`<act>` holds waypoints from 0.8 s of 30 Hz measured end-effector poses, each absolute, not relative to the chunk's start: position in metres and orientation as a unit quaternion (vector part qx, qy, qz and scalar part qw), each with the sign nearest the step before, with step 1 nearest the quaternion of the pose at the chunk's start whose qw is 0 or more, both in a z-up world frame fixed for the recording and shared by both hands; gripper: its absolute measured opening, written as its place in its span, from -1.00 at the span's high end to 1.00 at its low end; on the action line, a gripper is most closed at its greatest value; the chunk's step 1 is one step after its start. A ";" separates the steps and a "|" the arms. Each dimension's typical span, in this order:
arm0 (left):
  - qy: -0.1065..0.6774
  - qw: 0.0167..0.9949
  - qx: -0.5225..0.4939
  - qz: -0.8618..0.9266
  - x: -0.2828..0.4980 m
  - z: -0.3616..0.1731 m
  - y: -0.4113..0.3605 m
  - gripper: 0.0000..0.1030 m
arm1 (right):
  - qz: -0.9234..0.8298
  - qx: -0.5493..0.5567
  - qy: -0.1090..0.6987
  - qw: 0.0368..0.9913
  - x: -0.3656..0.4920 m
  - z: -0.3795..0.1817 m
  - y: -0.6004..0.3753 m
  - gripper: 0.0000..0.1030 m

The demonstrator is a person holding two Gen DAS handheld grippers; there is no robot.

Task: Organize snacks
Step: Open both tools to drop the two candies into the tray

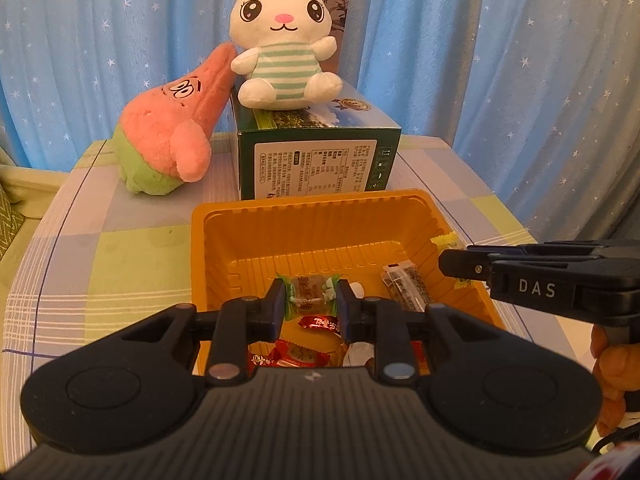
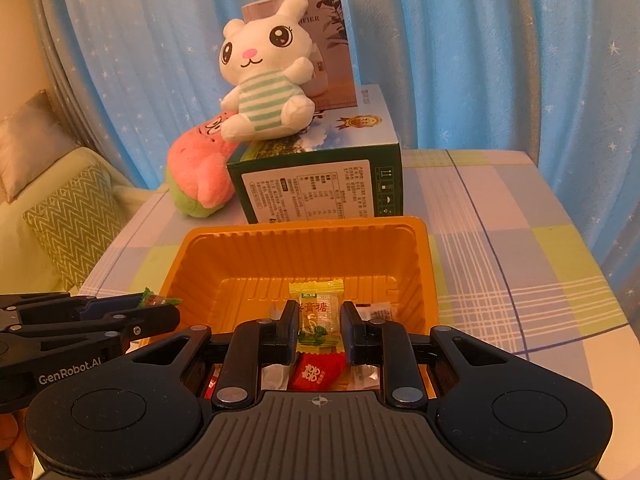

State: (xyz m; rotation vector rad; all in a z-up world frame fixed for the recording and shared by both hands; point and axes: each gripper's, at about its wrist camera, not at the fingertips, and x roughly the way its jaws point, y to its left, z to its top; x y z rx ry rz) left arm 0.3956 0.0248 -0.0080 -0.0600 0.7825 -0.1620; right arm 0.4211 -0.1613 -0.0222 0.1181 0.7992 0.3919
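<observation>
Orange tray (image 1: 200,240), directly ahead of both tools: several wrapped snacks already in it.
Left gripper (image 1: 311,300): clamped on a green-wrapped candy (image 1: 310,290), above the tray.
Right gripper (image 2: 320,320): clamped on a yellow-wrapped candy (image 2: 316,312) (also over the tray).
Judged: nearly done; these two remain to drop. No loose snacks visible on the tablecloth (image 2: 500,248).

The left gripper (image 1: 311,299) has its fingers closed on a green-wrapped candy (image 1: 310,289), while the right gripper (image 2: 319,326), level beside it and pointing the same way, pinches a yellow-wrapped candy (image 2: 317,312).
</observation>
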 end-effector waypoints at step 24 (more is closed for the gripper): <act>0.393 0.916 -0.038 -0.077 0.416 -0.033 0.028 0.14 | 0.185 0.068 0.398 0.896 0.433 -0.036 -0.162 0.57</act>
